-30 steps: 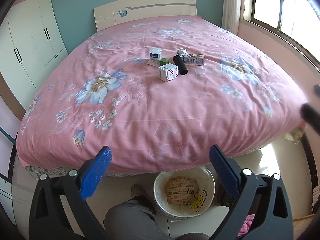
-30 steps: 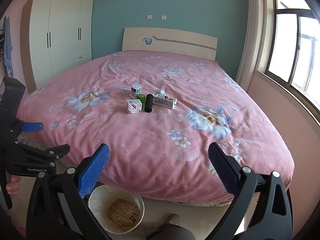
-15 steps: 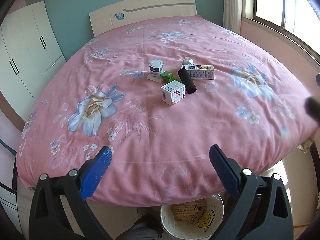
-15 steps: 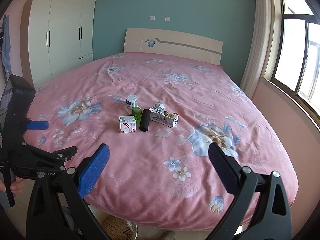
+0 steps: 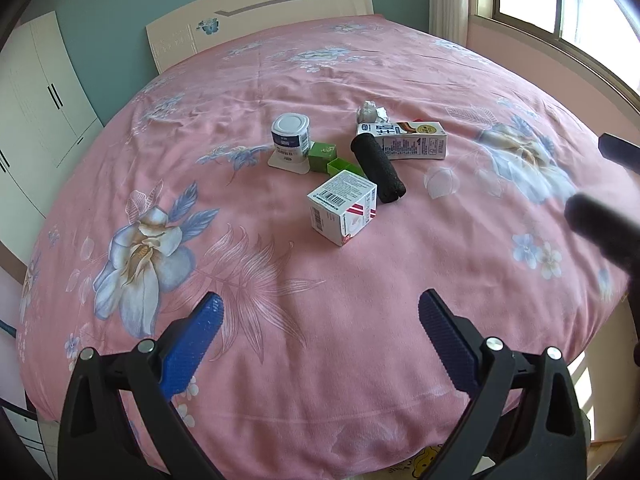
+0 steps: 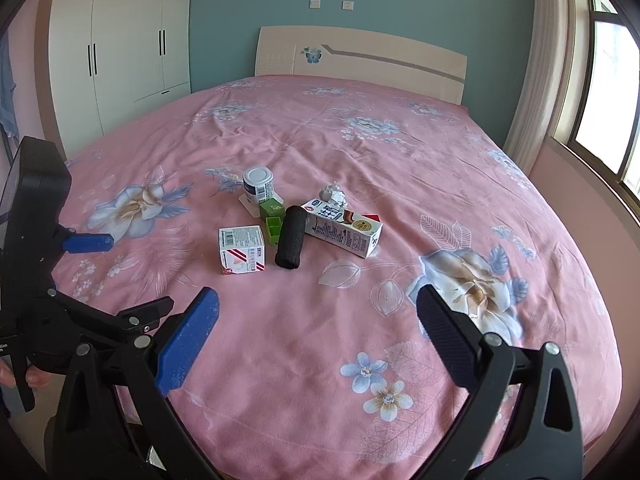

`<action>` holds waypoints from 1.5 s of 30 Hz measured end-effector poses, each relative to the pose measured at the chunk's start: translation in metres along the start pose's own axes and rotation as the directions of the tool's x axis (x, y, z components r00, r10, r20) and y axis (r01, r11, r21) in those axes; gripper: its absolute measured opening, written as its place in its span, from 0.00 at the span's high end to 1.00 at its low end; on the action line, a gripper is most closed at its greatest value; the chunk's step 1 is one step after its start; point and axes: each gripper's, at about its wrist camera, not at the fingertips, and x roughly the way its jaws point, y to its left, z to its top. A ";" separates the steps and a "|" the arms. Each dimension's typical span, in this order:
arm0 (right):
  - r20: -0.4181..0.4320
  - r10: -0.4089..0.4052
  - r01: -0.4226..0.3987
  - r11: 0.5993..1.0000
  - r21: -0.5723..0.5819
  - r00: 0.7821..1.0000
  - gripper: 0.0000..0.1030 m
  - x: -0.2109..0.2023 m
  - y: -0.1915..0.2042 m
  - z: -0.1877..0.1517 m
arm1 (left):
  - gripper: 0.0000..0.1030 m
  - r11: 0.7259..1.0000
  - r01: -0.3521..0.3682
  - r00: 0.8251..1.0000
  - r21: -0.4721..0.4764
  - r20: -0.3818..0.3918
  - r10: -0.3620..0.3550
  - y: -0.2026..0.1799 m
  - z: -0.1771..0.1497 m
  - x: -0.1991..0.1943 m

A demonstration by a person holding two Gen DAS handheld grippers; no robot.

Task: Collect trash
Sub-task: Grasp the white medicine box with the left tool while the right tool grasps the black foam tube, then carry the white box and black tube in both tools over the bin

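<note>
**Pink bedspread holds a cluster of litter as your two tools hover wide apart**

Pink floral bedding covers the bed (image 5: 280,300), and on it, toward the middle, sits the trash. Your left tool (image 5: 320,332) hangs above the near edge of the bed with its blue-padded fingers (image 5: 192,340) spread wide and nothing between them. Your right tool (image 6: 318,328) hangs likewise, fingers parted and empty, and its view catches the left tool at the left margin.

Nearest your left tool stands a white box (image 5: 343,213) with a barcode and red stripes. Just behind it lies a black foam roll (image 5: 378,170), one end close to the box, the other touching a milk carton (image 5: 412,140) that lies on its side. A crumpled paper ball (image 5: 370,112) rests just beyond the carton. To the left of the roll sit a small green box (image 5: 324,155) and an open green tray (image 5: 342,168), both beside a white-lidded can (image 5: 291,136) that stands upright on a flat white card (image 5: 288,162).

From the right wrist the same group reads left to right: white box (image 6: 241,250), green pieces, black foam roll (image 6: 291,237), milk carton (image 6: 344,229).

A cream headboard (image 6: 360,60) backs the bed against a teal wall, with a white wardrobe (image 6: 120,48) to the left and a window (image 6: 600,100) to the right.
</note>
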 end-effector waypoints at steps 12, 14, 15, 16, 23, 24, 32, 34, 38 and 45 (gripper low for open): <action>-0.132 0.043 -0.035 0.997 0.063 0.990 0.06 0.144 -0.013 0.025 | 0.04 0.994 0.100 0.995 0.049 -0.013 -0.100 0.011 0.035 0.093; -0.149 0.093 -0.078 0.992 0.102 0.984 0.06 0.159 -0.015 0.029 | 0.04 0.990 0.131 0.991 0.057 -0.011 -0.131 0.011 0.041 0.102; -0.152 0.120 -0.103 0.988 0.117 0.981 0.06 0.166 -0.015 0.032 | 0.04 0.987 0.147 0.989 0.062 -0.009 -0.147 0.011 0.045 0.107; -0.156 0.140 -0.120 0.985 0.128 0.978 0.06 0.172 -0.015 0.034 | 0.04 0.985 0.160 0.987 0.067 -0.007 -0.160 0.011 0.047 0.110; -0.243 0.210 -0.171 0.970 0.172 0.947 0.34 0.219 -0.007 0.041 | 0.17 0.971 0.226 0.974 0.074 -0.036 -0.224 0.012 0.061 0.141; -0.259 0.201 -0.159 0.972 0.174 0.945 0.37 0.226 -0.006 0.040 | 0.20 0.969 0.237 0.971 0.075 -0.049 -0.234 0.010 0.062 0.145; -0.289 0.241 -0.205 0.967 0.149 0.926 0.68 0.243 0.006 0.035 | 0.56 0.966 0.252 0.967 0.065 -0.068 -0.247 -0.001 0.060 0.151; -0.289 0.234 -0.201 0.969 0.140 0.928 0.68 0.240 0.007 0.035 | 0.56 0.967 0.250 0.966 0.052 -0.076 -0.246 0.000 0.060 0.149; -0.284 0.225 -0.197 0.972 0.125 0.932 0.68 0.224 0.003 0.034 | 0.56 0.975 0.218 0.973 0.044 -0.086 -0.214 0.007 0.059 0.143; -0.263 0.177 -0.158 0.983 0.090 0.949 0.68 0.176 -0.006 0.041 | 0.56 0.987 0.163 0.984 0.018 -0.080 -0.161 0.017 0.057 0.101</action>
